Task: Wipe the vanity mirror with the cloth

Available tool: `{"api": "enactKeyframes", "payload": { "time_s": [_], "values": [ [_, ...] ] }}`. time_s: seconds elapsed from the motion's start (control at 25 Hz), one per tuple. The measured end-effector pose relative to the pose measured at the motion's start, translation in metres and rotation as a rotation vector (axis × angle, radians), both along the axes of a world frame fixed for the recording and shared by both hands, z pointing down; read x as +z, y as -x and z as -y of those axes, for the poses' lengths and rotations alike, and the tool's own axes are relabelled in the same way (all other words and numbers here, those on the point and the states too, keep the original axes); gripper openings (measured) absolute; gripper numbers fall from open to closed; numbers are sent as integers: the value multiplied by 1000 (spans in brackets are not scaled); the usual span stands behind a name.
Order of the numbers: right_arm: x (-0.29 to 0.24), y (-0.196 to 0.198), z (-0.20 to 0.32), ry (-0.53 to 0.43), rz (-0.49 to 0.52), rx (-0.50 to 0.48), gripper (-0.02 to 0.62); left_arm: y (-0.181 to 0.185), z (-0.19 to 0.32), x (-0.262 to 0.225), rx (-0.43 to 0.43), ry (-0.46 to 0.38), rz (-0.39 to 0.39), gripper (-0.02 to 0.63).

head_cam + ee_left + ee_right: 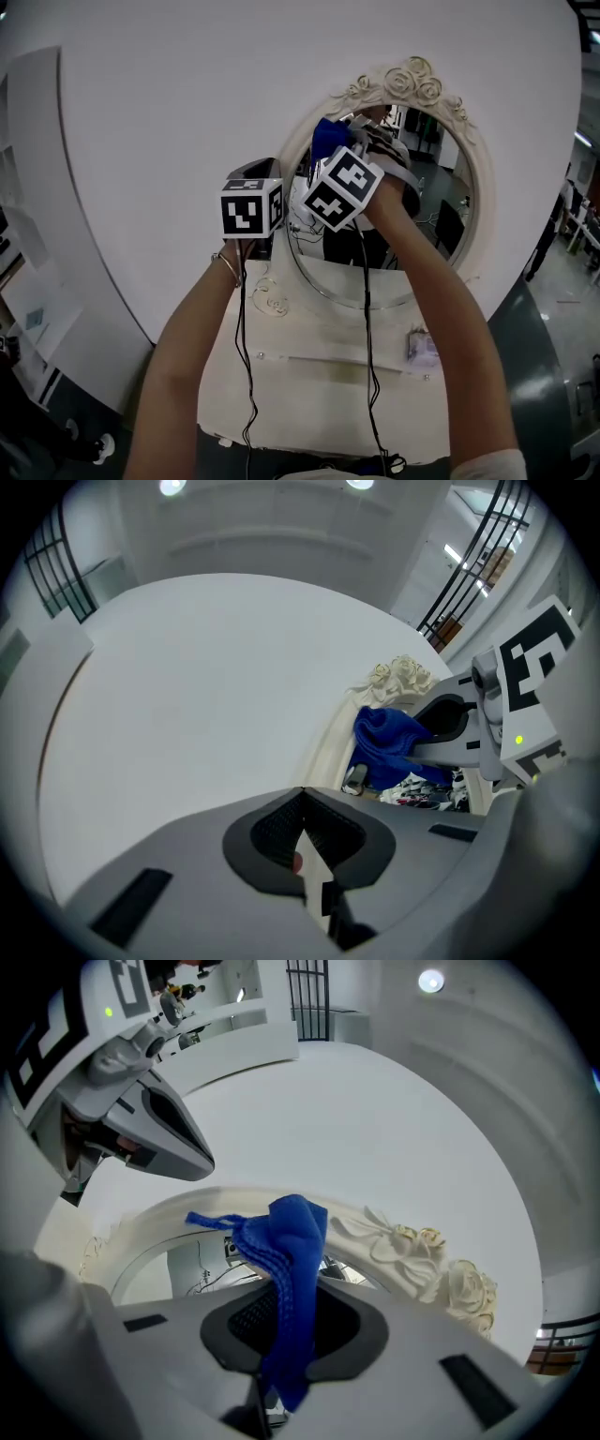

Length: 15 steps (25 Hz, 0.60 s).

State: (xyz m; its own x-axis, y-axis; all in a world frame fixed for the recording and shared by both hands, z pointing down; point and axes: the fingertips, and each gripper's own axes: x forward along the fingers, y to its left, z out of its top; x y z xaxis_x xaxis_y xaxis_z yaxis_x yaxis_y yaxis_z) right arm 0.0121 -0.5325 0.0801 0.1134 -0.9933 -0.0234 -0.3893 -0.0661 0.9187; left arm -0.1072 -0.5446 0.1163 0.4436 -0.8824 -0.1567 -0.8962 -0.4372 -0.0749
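The oval vanity mirror (469,202) has a cream frame with carved roses (412,82) on top and stands on a white table (309,394). My right gripper (330,142) is shut on a blue cloth (326,137), which is pressed to the upper left of the glass. In the right gripper view the cloth (289,1269) hangs out between the jaws of my right gripper (286,1333), in front of the frame (412,1246). My left gripper (255,173) is held just left of the mirror's frame. Its jaws are shut with nothing in them (302,803). From there the cloth (386,741) shows to the right.
A white curved wall (187,112) rises right behind the mirror. A small pale packet (422,347) lies on the table at the right, and a clear curled ornament (270,300) stands by the mirror's foot. Black cables (246,375) hang from both grippers.
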Motion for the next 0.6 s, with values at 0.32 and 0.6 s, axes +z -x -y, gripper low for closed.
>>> {"api": "enactKeyframes", "payload": {
  "time_s": [0.32,0.6],
  "values": [
    [57,22,11,80,-62,-12,66,23,14,65,-35,78,32,5],
    [151,32,21,220,-91,-29,66,22,16,153,-25,172,3,5]
  ]
}}
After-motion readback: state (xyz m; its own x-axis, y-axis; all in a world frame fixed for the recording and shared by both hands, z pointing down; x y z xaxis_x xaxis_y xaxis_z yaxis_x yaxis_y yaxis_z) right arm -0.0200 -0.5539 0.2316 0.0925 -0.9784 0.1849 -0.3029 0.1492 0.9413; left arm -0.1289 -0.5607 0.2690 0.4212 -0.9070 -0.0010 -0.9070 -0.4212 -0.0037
